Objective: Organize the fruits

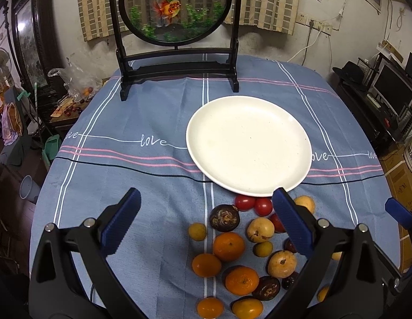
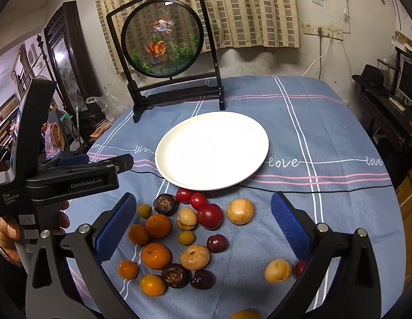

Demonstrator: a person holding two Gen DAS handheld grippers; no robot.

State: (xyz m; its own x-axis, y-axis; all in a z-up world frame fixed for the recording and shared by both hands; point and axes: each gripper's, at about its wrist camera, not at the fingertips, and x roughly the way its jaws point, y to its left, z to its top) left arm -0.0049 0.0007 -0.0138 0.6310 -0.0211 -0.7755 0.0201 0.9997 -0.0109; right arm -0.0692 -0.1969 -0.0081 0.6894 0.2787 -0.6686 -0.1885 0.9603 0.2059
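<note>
Fingers (image 1: 120,220) of left gripper (image 1: 206,218) spread wide, grasping nothing; right gripper (image 2: 206,220) likewise released, both hovering level above fruits (image 2: 190,239). Fruits lie loose on worktop (image 2: 325,133), just before white plate (image 2: 195,172).

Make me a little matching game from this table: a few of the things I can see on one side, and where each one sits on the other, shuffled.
Things:
1. white plate
2. goldfish screen
3. pile of fruit
4. left claw

Places:
A. at the far edge of the table, before the curtain
B. on the cloth nearest the cameras
C. in the middle of the cloth, with nothing on it
D. above the table's left side, held in a hand

Pairs: 1-C, 2-A, 3-B, 4-D
</note>
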